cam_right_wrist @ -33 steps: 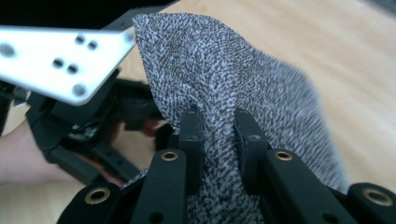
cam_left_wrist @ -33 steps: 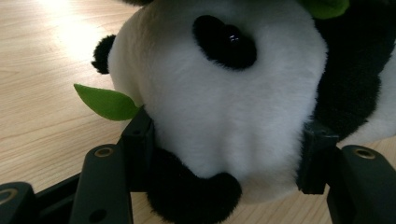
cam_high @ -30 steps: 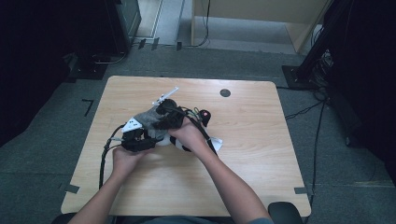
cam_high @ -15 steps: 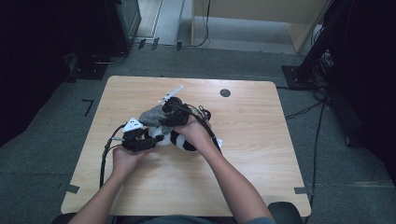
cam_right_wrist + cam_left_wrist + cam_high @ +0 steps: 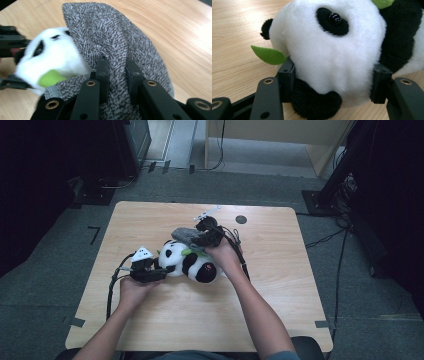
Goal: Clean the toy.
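A black-and-white plush panda [image 5: 187, 262] lies on its side in the middle of the wooden table [image 5: 280, 270], with green felt leaves [image 5: 269, 55] at its mouth. My left gripper [image 5: 332, 82] is shut on the panda's white head [image 5: 332, 55], one pad on each side. In the high view that gripper [image 5: 157, 270] sits at the panda's left end. My right gripper [image 5: 117, 75] is shut on a fold of a grey knitted hat [image 5: 112, 37], held just beyond the panda's head [image 5: 53, 58]. The hat [image 5: 186, 235] shows behind the panda from above.
A small round black hole [image 5: 241, 219] marks the table near its far edge. Black cables [image 5: 112, 290] trail from both grippers across the table top. Beyond the table stand a dark cabinet [image 5: 132, 140] and a wooden unit [image 5: 280, 140] on grey floor.
My right gripper has carried the grey hat rightward and slightly farther back, uncovering the panda's head and body. The left gripper has kept still on the head.
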Demonstrator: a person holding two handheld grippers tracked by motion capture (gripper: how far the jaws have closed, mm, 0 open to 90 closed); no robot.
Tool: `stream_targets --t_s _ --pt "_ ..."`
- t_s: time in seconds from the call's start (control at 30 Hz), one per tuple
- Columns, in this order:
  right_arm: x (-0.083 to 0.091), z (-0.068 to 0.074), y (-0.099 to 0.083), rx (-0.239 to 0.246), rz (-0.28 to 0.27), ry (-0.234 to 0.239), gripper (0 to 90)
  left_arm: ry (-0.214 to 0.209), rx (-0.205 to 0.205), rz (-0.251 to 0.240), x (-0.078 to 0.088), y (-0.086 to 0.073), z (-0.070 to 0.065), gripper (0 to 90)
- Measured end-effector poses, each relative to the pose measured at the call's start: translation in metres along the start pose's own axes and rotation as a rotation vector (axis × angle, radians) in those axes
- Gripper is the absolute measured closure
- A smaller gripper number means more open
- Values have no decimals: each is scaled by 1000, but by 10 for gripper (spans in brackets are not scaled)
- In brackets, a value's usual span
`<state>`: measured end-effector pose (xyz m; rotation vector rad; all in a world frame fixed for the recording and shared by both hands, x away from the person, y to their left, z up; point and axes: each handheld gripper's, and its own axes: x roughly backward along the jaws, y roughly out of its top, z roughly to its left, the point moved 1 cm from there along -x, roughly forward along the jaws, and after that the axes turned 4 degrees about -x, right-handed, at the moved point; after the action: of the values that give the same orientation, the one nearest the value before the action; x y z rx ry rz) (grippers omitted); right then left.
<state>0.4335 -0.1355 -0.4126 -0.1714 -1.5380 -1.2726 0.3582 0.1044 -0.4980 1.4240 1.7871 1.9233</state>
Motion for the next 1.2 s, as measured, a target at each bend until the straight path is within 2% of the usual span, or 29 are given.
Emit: stream_targets --t_s 0.17,0.23,0.33,0.53,0.67,0.8,0.9,0.97,1.07,1.13,1.2 --pt "11 -11 2 -14 -13 -76 773 -7 1 0 0 -1 1 382" --pt "20 -14 3 -37 -39 -55 773 -8 3 1 0 -1 1 379" --pt "34 -10 4 -37 -90 -21 774 -7 6 -1 0 -1 1 378" --pt "61 4 10 18 -182 6 774 -4 3 1 0 -1 1 376" --pt "71 5 13 20 -193 4 773 -4 5 -1 0 -1 1 375" --pt "60 13 6 38 -144 46 774 -5 2 2 0 -1 1 375" --pt "44 20 -5 44 -122 80 774 -5 3 3 1 -1 1 375" --pt "31 23 -12 37 -86 108 774 -4 3 5 1 -1 1 375" --pt "17 26 -20 44 -86 139 773 -1 -6 12 0 -2 0 375" --pt "14 23 -22 40 -89 139 773 -2 -2 9 0 -2 0 376" --pt "14 20 -22 47 -82 104 773 -1 2 8 0 -1 0 378"
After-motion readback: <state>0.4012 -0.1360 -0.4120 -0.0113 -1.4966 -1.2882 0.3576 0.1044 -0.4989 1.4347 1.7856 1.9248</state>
